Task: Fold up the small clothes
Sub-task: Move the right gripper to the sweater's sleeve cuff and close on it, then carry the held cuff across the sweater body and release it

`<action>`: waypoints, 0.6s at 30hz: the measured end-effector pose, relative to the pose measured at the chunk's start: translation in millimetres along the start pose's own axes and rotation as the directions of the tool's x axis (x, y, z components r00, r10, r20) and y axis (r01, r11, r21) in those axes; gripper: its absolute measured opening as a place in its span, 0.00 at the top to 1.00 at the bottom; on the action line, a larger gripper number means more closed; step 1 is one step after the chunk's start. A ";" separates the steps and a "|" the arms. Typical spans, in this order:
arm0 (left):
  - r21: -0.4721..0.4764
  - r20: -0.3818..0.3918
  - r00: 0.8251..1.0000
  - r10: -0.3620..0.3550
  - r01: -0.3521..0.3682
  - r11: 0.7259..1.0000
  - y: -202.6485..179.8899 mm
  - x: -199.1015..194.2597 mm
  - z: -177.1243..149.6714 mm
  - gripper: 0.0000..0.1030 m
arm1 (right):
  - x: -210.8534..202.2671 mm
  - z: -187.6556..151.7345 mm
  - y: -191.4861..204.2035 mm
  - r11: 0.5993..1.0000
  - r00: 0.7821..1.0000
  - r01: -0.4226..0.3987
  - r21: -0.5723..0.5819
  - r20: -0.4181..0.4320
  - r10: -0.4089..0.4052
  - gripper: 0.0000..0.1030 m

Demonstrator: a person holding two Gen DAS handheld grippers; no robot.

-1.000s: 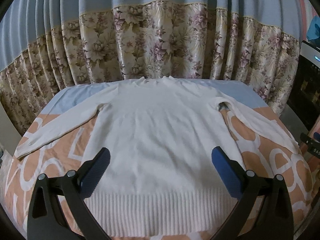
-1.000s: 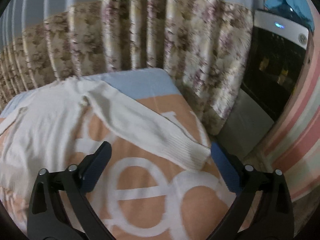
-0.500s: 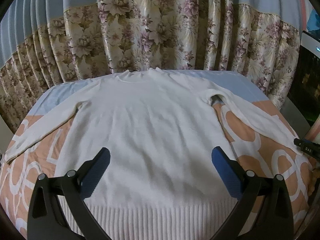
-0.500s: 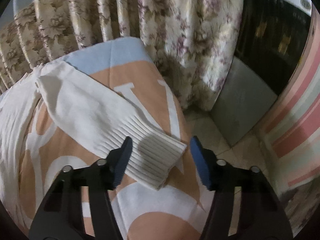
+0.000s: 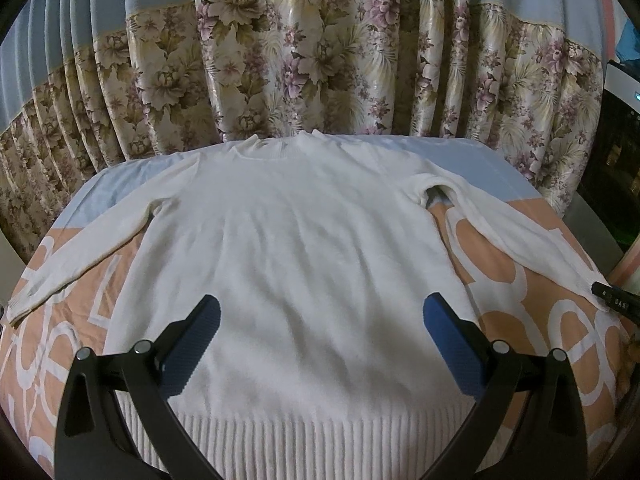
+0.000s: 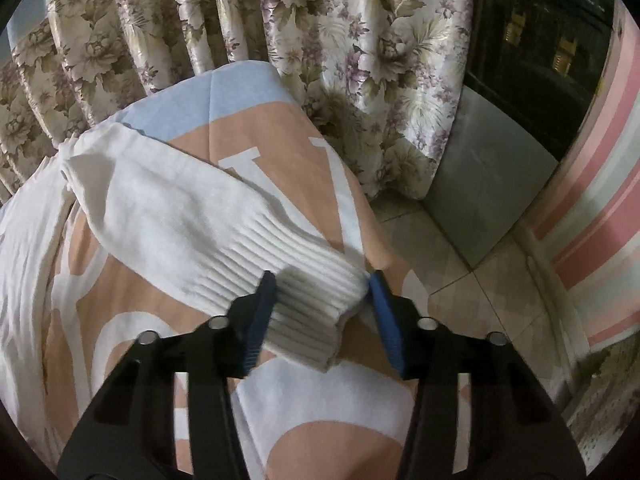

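We see bare bedspread (image 5: 496, 264) between the sweater (image 5: 296, 248) body and its right sleeve (image 6: 192, 216), room enough to pass. The floral curtain (image 5: 320, 60) closes off the far edge. Right of the bed, open floor (image 6: 472, 264) lies before a dark cabinet (image 6: 532, 60). The right gripper (image 6: 320, 312) straddles the sleeve cuff.

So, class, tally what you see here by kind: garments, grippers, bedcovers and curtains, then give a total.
White sweater: 1
Grippers: 2, the left gripper and the right gripper
Orange-and-blue bedcover: 1
Floral curtain: 1
Total: 5
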State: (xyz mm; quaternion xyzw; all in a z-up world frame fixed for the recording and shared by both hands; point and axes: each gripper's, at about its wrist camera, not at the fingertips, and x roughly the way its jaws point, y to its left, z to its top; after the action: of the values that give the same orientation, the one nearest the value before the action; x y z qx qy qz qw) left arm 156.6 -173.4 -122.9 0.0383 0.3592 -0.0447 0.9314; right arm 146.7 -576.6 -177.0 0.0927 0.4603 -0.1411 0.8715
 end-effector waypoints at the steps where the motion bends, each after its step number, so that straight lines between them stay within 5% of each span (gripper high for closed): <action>1: 0.000 0.002 1.000 0.000 0.000 1.000 1.1 -0.4 0.0 0.01 | -1.2 -0.4 2.1 1.000 1.000 0.001 -0.008 0.001 -0.001 0.66; 5: 0.003 0.008 1.000 0.000 0.000 1.000 3.0 -3.8 -2.0 0.01 | -7.0 -1.2 10.3 0.999 1.000 0.012 -0.040 0.009 -0.012 0.83; 18: 0.031 0.059 0.998 0.039 -0.040 0.999 36.8 3.2 16.0 0.01 | -32.8 26.1 57.2 0.996 0.996 -0.008 -0.089 0.082 0.016 0.87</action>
State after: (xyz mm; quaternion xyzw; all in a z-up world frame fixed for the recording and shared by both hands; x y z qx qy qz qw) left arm 173.7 -138.6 -111.8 0.0588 0.3305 -0.0330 0.9414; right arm 168.3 -525.0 -133.4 0.0510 0.4289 -0.1191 0.8940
